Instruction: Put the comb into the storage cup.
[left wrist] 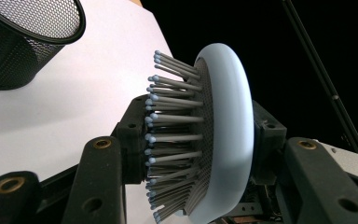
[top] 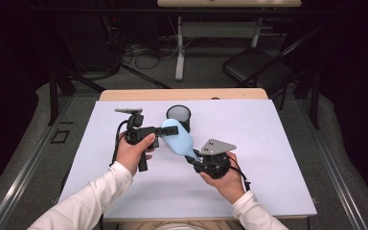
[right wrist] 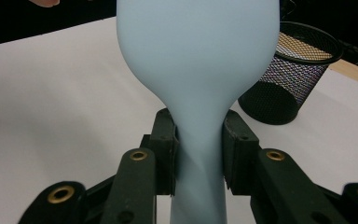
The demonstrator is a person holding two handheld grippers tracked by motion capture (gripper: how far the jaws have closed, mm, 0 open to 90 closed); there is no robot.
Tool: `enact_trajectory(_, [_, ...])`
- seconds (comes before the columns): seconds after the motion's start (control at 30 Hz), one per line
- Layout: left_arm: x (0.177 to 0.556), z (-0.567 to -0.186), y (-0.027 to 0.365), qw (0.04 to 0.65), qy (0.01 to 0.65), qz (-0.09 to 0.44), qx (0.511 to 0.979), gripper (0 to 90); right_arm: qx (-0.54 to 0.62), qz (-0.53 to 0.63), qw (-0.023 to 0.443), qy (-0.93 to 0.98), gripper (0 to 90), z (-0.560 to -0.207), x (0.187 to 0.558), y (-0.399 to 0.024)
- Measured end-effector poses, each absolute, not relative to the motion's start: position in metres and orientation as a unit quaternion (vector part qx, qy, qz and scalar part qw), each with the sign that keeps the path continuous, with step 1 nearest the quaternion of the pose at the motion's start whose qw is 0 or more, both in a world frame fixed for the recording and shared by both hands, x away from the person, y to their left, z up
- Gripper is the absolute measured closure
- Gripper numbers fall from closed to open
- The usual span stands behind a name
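Observation:
A light blue hairbrush [top: 177, 139] with grey bristles hangs above the white table cover, held at both ends. My left gripper [top: 162, 136] is shut on the brush head: in the left gripper view one pad presses the bristle tips and the other the rounded back [left wrist: 228, 121], with the left gripper [left wrist: 198, 135] around them. My right gripper [top: 195, 160] is shut on the handle. In the right gripper view its two pads clamp the narrow neck of the hairbrush [right wrist: 198, 56], with the right gripper [right wrist: 199, 149] around it.
A black mesh cup [top: 178, 116] stands upright on the white cover [top: 268, 143] just behind the brush; the mesh cup [left wrist: 23, 37] is at upper left in the left gripper view, and the mesh cup [right wrist: 289, 74] at right in the right gripper view. A folding chair [top: 258, 67] stands beyond the table.

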State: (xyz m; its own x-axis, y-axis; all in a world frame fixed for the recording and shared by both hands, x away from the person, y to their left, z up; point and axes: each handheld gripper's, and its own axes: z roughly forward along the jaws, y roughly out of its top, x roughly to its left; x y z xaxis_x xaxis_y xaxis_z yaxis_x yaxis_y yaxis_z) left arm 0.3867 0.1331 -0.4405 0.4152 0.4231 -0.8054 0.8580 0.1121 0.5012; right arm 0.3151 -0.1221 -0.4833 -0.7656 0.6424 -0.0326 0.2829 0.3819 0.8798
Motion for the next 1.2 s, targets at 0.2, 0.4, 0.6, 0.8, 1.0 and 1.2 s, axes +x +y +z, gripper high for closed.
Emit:
enact_trajectory(0.2, [0.389, -0.442, 0.132, 0.549, 0.505, -0.195, 0.636, 51.5, 0.288, 0.478, 0.187, 0.808, 66.0, -0.484, 0.316, -0.122])
enact_trajectory(0.4, [0.391, -0.442, 0.135, 0.547, 0.508, -0.192, 0.637, 51.5, 0.291, 0.477, 0.181, 0.809, 62.5, -0.485, 0.317, -0.123])
enact_trajectory(0.6, [0.395, -0.444, 0.138, 0.548, 0.513, -0.191, 0.632, 51.6, 0.295, 0.476, 0.181, 0.808, 56.1, -0.485, 0.318, -0.123])
enact_trajectory(0.8, [0.398, -0.445, 0.140, 0.549, 0.518, -0.193, 0.627, 51.6, 0.301, 0.477, 0.184, 0.805, 48.8, -0.486, 0.320, -0.125])
enact_trajectory(1.0, [0.400, -0.446, 0.143, 0.550, 0.522, -0.192, 0.623, 51.5, 0.304, 0.480, 0.178, 0.803, 45.6, -0.485, 0.324, -0.126])
enact_trajectory(1.2, [0.402, -0.446, 0.147, 0.555, 0.523, -0.190, 0.619, 51.5, 0.309, 0.494, 0.157, 0.798, 42.3, -0.484, 0.327, -0.128])
